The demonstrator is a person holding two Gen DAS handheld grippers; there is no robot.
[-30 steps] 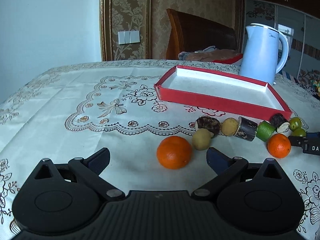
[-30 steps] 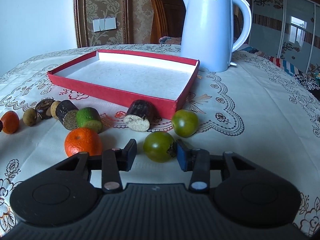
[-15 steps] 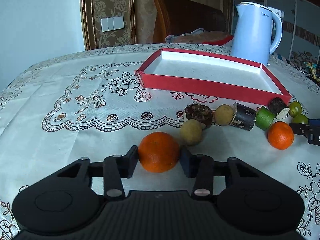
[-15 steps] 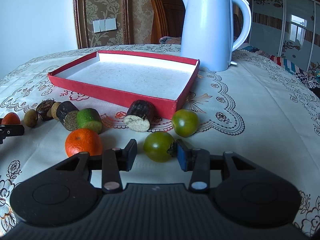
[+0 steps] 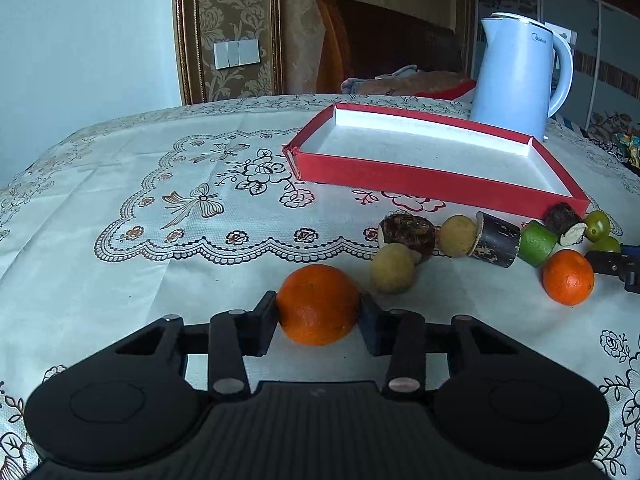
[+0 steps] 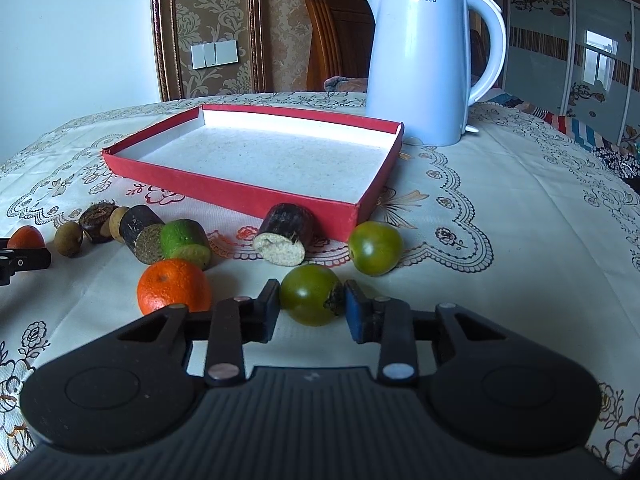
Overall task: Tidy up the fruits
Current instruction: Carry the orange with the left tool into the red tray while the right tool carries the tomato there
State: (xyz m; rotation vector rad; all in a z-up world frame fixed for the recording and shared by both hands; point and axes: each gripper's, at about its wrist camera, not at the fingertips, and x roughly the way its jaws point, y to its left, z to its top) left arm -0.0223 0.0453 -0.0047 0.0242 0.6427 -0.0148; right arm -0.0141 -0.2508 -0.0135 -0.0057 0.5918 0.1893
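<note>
An orange [image 5: 318, 304] sits low in the centre of the left wrist view, round and bright, pressed on both sides by black pads. Right of it lies a tan round fruit [image 5: 392, 268], then a brown rough-skinned fruit [image 5: 408, 234], a second tan fruit [image 5: 458, 235], a dark cylinder piece [image 5: 496, 239] and a green cut piece [image 5: 538, 237] in a loose row toward the right edge. A second orange [image 5: 568, 277] rests at the right. The red tray [image 5: 420, 182] with a white floor lies flat above the row. In the right wrist view a dark green tomato-like fruit [image 6: 312, 300] sits low centre between pads, another green one [image 6: 375, 248] just up and right, beside the tray corner.
</note>
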